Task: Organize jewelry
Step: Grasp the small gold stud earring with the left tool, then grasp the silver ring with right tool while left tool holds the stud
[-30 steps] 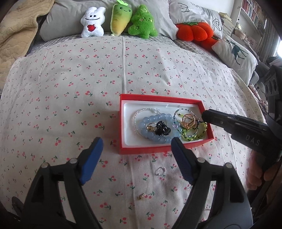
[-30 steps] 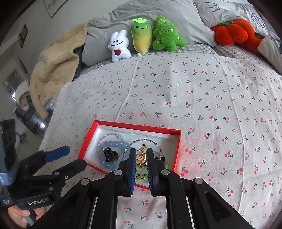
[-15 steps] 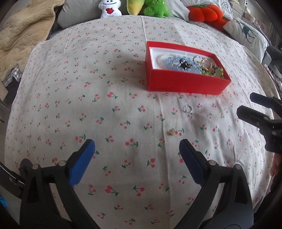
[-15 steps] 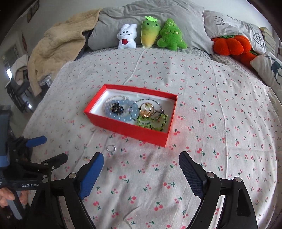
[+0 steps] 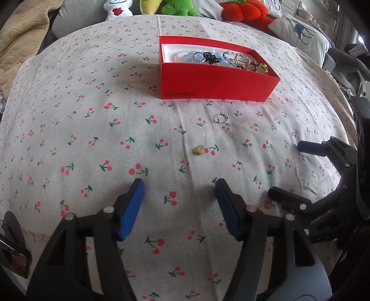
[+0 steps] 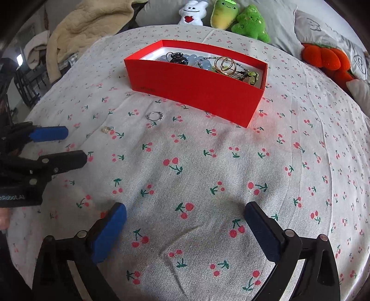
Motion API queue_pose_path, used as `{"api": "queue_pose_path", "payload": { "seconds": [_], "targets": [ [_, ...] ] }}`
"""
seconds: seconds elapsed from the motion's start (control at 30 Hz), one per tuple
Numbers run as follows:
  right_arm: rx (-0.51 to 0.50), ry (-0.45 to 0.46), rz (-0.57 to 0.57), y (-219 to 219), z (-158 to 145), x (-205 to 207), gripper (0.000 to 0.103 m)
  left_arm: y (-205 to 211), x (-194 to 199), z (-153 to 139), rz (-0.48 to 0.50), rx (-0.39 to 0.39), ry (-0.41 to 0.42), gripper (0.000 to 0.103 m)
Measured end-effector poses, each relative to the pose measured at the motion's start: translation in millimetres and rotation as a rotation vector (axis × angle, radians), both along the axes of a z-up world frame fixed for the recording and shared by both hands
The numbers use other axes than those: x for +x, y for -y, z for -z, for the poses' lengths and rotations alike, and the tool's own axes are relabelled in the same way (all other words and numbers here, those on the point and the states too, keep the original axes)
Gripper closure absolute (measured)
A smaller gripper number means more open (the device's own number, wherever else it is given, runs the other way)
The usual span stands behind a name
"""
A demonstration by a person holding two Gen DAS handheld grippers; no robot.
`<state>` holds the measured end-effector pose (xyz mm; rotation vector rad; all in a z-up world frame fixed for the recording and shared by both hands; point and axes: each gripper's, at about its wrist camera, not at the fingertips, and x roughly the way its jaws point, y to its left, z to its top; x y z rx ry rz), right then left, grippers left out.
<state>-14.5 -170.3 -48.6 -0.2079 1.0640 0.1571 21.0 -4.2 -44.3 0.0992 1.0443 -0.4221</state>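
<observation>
Both grippers hover low over the cherry-print bedspread, each with its blue-padded fingers spread wide apart and holding nothing. In the left wrist view the left gripper sits at 6 o'clock, and the right gripper enters from 4 o'clock. The red box stands at 1 o'clock, its white inside holding a blue bead bracelet, a black clip, gold rings and green beads, tangled together. On the bedspread just in front of the box lies a silver ring; nearer the left gripper, apart from the ring, lies a small gold piece. In the right wrist view the right gripper is at 6 o'clock, the left one at 9 o'clock, close to the gold piece. Plush toys line the pillows at 12 o'clock
</observation>
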Motion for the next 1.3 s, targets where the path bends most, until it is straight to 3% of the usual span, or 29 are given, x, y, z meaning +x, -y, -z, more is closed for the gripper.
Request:
{"api": "queue_pose_path", "payload": {
  "seconds": [0.07,0.17,0.83,0.9,0.97,1.3],
  "targets": [
    [0.007,-0.004,0.003,1,0,1,0.000,1,5,0,0.012,-0.039,-0.019,0.062],
    [0.005,-0.005,-0.015,1,0,1,0.000,8,8,1,0.040,-0.060,-0.035,0.074],
    [0.004,0.005,-0.036,-1,-1,1,0.000,34,18,10,0.031,0.019,0.012,0.074],
    [0.003,0.002,-0.036,-1,-1,2,0.000,34,18,9,0.031,0.034,0.022,0.079],
    [0.000,-0.003,-0.036,-1,-1,4,0.000,33,18,9,0.028,0.045,0.030,0.092],
    [-0.003,-0.028,0.014,-7,-4,22,0.000,6,20,0,-0.027,0.008,0.016,0.094]
  ]
}}
